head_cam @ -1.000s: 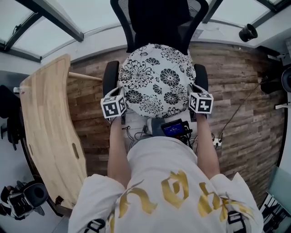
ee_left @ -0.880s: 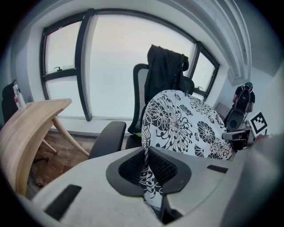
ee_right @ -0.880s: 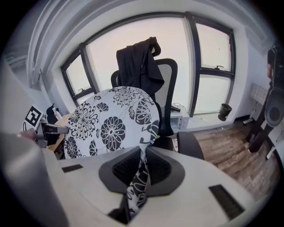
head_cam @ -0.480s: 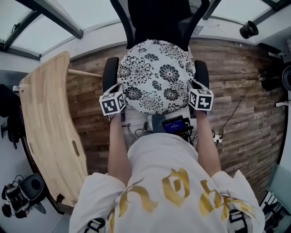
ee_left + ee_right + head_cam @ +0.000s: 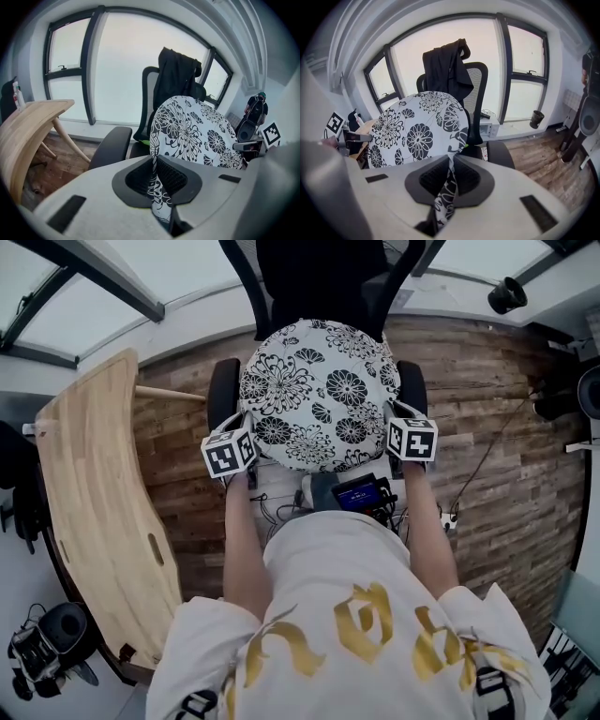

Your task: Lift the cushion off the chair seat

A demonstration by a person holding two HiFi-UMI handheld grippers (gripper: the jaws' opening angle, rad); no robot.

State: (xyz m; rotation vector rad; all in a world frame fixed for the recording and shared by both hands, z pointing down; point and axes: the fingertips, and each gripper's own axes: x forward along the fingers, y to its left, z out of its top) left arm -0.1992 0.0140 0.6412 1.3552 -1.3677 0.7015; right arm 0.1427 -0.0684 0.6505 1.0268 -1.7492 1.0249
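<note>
A round white cushion [image 5: 319,395] with black flower print is held over the black office chair [image 5: 319,282], between its two armrests. My left gripper [image 5: 242,432] is shut on the cushion's left edge; in the left gripper view the fabric [image 5: 153,176] is pinched flat between the jaws of that gripper [image 5: 154,171]. At the cushion's right edge my right gripper [image 5: 398,420] is likewise shut, and the right gripper view shows the printed cloth [image 5: 447,187] squeezed between the pads of the gripper [image 5: 449,176]. The cushion [image 5: 417,131] stands tilted up in both gripper views. The seat beneath is hidden.
A curved wooden table [image 5: 98,512] stands to the left. The chair's armrests [image 5: 223,395] flank the cushion, and a dark jacket [image 5: 447,65] hangs on the backrest. Black tripod gear [image 5: 42,652] sits lower left; cables [image 5: 487,460] run over the wood floor on the right.
The cushion and both grippers have shifted slightly upward in the head view. Both grips are unchanged.
</note>
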